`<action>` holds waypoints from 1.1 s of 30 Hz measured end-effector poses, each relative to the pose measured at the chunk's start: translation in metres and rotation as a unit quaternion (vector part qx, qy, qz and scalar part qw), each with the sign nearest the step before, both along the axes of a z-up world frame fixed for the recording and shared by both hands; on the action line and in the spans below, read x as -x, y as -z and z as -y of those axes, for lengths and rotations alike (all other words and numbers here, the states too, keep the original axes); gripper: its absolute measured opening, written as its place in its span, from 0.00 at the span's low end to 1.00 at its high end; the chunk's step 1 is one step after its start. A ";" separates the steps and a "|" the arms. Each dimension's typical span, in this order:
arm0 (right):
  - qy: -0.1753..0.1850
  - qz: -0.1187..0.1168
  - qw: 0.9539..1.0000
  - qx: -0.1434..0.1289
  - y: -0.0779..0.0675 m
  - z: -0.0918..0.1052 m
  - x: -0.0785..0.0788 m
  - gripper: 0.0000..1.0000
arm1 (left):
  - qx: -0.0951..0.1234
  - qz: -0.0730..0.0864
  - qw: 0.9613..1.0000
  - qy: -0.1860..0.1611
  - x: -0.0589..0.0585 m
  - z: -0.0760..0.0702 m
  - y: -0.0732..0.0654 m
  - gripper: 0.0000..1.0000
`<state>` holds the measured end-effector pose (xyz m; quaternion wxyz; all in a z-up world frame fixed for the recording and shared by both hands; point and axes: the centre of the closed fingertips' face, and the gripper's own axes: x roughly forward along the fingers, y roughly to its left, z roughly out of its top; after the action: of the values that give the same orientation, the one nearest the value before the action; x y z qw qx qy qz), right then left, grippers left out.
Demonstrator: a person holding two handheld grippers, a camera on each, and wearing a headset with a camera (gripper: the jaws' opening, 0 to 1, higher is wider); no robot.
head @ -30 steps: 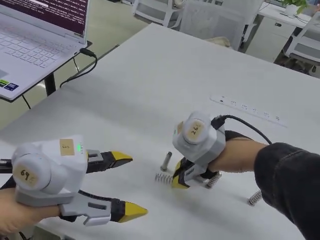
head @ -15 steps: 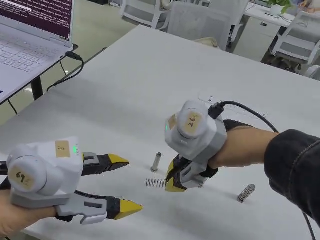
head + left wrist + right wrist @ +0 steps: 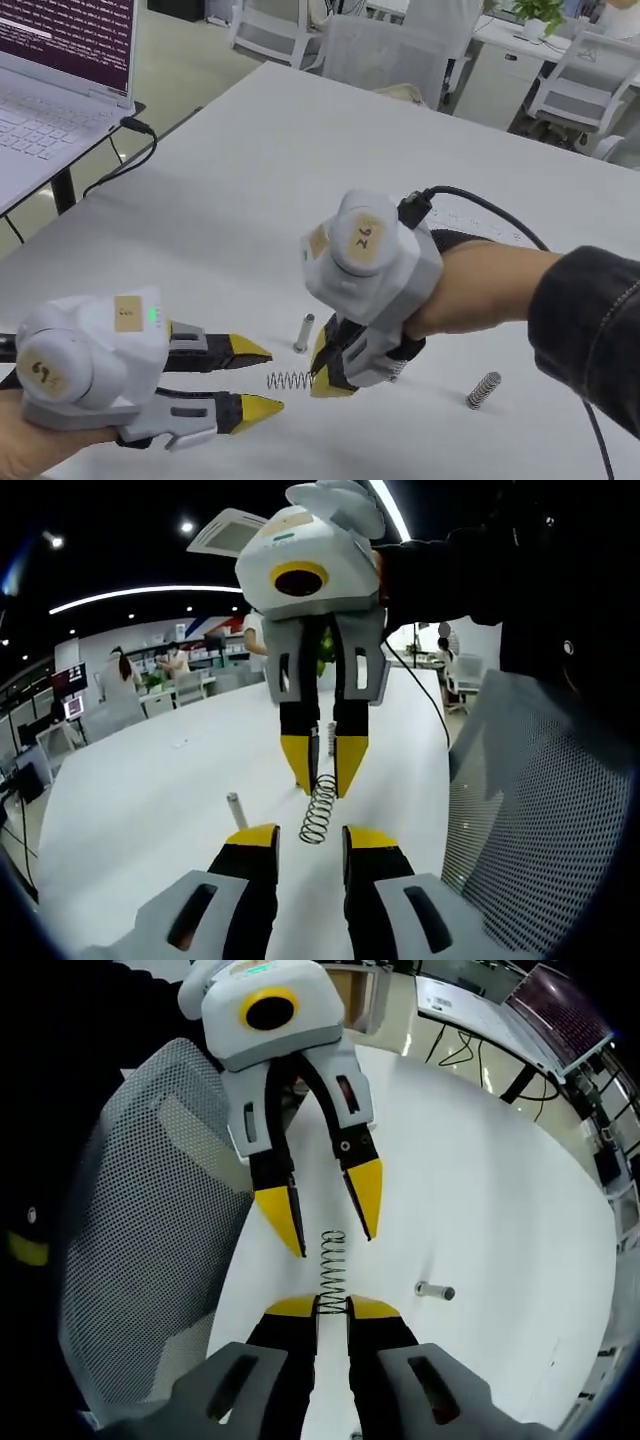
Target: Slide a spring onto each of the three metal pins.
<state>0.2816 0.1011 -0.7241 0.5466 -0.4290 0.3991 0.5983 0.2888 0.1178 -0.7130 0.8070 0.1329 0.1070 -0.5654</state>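
My right gripper [image 3: 322,382] is at the middle of the white table [image 3: 270,180], shut on one end of a thin spring [image 3: 289,380]. The spring sticks out level toward my left gripper [image 3: 258,378], which is open, its yellow tips just short of the free end. In the right gripper view the spring [image 3: 332,1265] runs from my right gripper [image 3: 333,1308] up into the gap of the left gripper [image 3: 325,1215]. A short metal pin [image 3: 303,333] stands upright just behind the spring. The left gripper view has the pin [image 3: 236,810] left of the spring [image 3: 320,808].
A second spring [image 3: 483,390] lies on the table to the right, beyond my sleeve. An open laptop [image 3: 50,90] sits on a stand off the table's left edge with a cable [image 3: 140,150]. White chairs [image 3: 380,45] stand behind the far edge.
The right gripper has risen a little and come toward the left gripper, taking the spring's end with it. The left gripper has stayed open in about the same place.
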 end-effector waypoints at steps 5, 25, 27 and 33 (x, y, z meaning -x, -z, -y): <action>0.000 -0.003 1.000 0.010 -0.001 0.000 0.001 0.08 | -0.010 0.008 1.000 0.007 0.001 0.003 0.001 0.14; 0.006 -0.012 0.998 0.055 0.008 0.006 0.005 0.08 | -0.076 0.047 0.995 0.039 0.006 0.015 0.014 0.04; 0.007 -0.013 0.998 0.056 0.008 0.006 0.005 0.08 | -0.080 0.049 0.995 0.040 0.007 0.015 0.015 0.04; 0.011 -0.012 0.999 0.047 0.003 0.002 0.004 0.08 | -0.089 0.054 0.994 0.038 0.005 0.014 0.018 0.03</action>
<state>0.2771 0.0988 -0.7273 0.5276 -0.4428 0.4383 0.5775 0.2837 0.1042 -0.7306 0.7747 0.2379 0.1080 -0.5758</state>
